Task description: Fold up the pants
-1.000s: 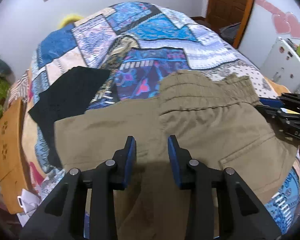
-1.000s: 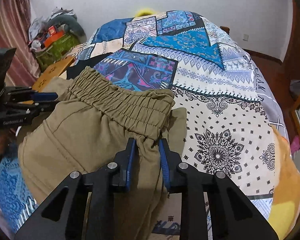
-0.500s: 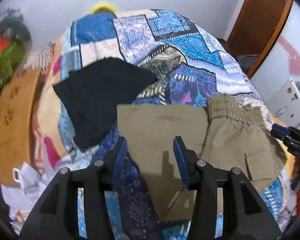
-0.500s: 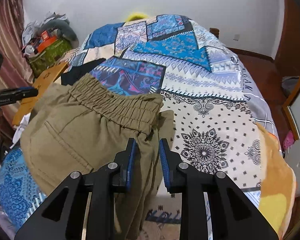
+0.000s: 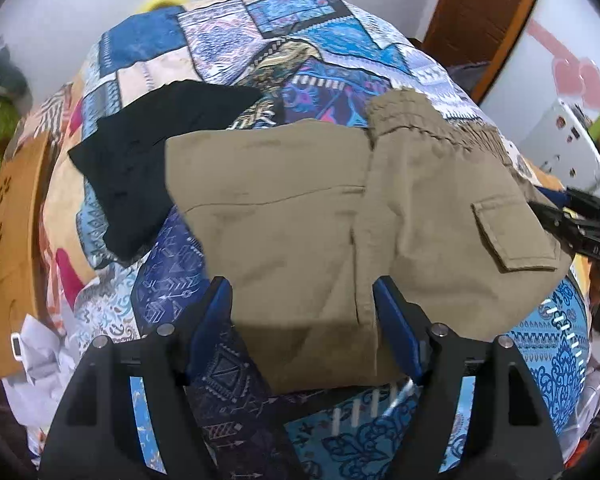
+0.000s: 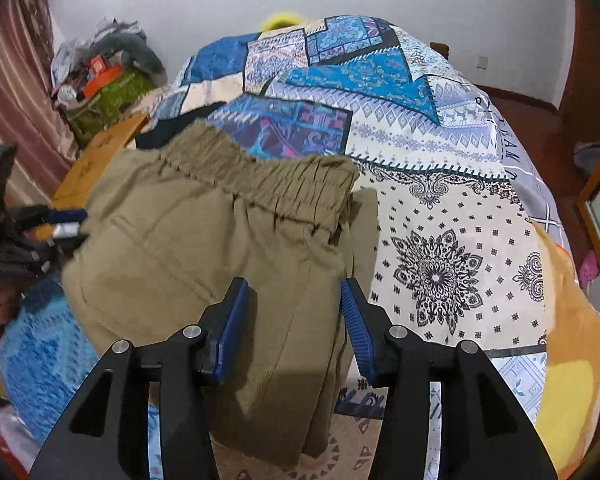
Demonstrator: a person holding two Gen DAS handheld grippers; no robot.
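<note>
My left tool (image 5: pixel 302 312) and right tool (image 6: pixel 292 312) both hover spread apart, gripping nothing, over the folded khaki pants (image 5: pixel 340 208) lying on the bed (image 6: pixel 440 160), black garment (image 5: pixel 156 152) at ten o'clock.

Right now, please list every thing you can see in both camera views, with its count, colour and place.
pants: one, khaki, folded on the bed, elastic waistband toward the far side
black garment: one, black, on the bed, partly under the pants' left edge
bedspread: one, blue and white patchwork, covering the bed
wooden board: one, tan, beside the bed on the left
clutter pile: one, mixed colours, by the curtain
door: one, brown, far right
left gripper: one, black with blue pads, open over the pants
right gripper: one, same colours, open over the pants
</note>
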